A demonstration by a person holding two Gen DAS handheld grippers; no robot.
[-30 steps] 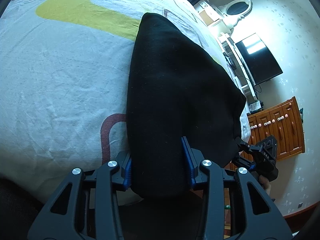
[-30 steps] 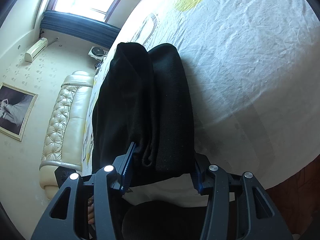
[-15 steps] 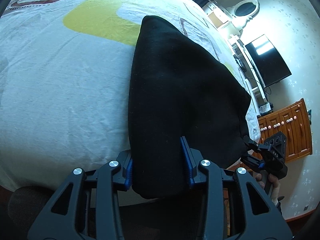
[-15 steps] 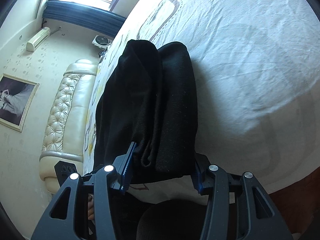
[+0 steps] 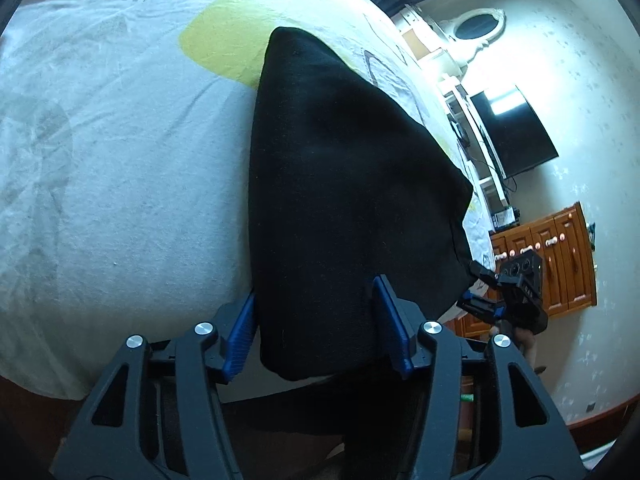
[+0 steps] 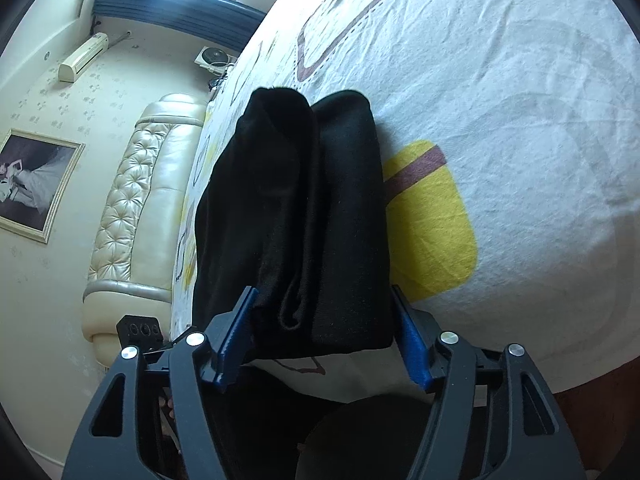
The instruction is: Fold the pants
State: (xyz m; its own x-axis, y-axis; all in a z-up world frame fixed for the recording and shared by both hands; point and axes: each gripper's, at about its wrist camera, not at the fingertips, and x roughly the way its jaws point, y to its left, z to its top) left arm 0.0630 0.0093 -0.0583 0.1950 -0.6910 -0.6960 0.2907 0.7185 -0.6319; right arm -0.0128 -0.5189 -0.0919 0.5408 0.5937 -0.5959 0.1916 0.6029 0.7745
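bed: bedsheet [image 5: 120, 168] is white and wrinkled, printed with yellow patches and maroon outlines; it fills most of both wrist views.
headboard: cream tufted headboard [image 6: 132, 216] stands at the bed's far end in the right wrist view, under a framed picture [image 6: 34, 186] on the wall.
room, left view: dark TV [image 5: 514, 132] on the wall, wooden cabinet [image 5: 560, 256] below it, oval mirror [image 5: 478, 28] further up.
room, right view: wall air conditioner [image 6: 82, 58] near the blue curtain [image 6: 172, 8] under the window.
pants: black pants [image 5: 344, 200] lie folded on the bed as a thick, multi-layer bundle; the near end overhangs the bed edge towards the cameras. In the right wrist view the layers [image 6: 296, 216] show as two rolled folds side by side, next to a yellow patch of the sheet.
left gripper: left gripper [image 5: 318, 330] straddles one near corner of the bundle. Its jaws have just been opening; the blue pads [image 5: 240, 332] sit either side of the cloth with the fabric between them, roughly half spread, and I see no squeeze on the cloth.
right gripper: right gripper [image 6: 324, 336] straddles the other near corner. Its jaws have just been opening too; fabric is between the pads [image 6: 412, 352], the fold is loose, with no visible pinch.
cross view: the right gripper also shows small at the right edge of the left wrist view, at the pants' corner.
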